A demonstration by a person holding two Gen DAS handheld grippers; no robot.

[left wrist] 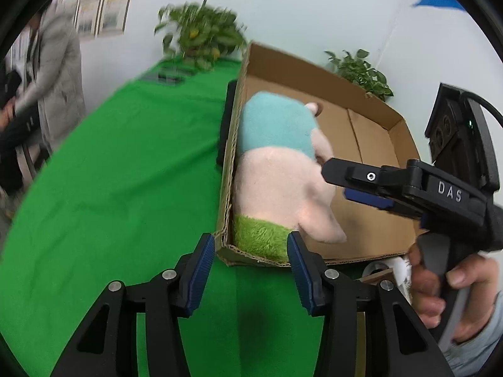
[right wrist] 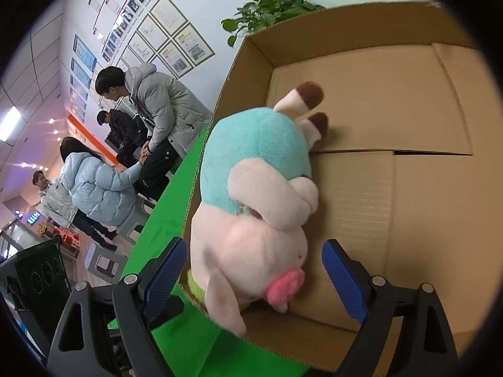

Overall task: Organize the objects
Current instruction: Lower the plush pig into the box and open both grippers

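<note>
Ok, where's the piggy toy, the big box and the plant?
Plush pig (right wrist: 251, 245): right wrist view, on its pink face.
Cardboard box (right wrist: 424, 213): right wrist view, on its bare floor.
Potted plant (left wrist: 201, 31): left wrist view, on its leaves.

Each gripper had a black frame of triangular cut-out links, silver pivot screws and ribbed blue pads. The left gripper (left wrist: 251, 262) filled the lower edge of its own view. The right gripper (left wrist: 342, 185) bore white "DAS" lettering, a black cable behind that lettering, and a camera housing. The right hand (left wrist: 452, 286) below the lettering wore a light blue sleeve.
</note>
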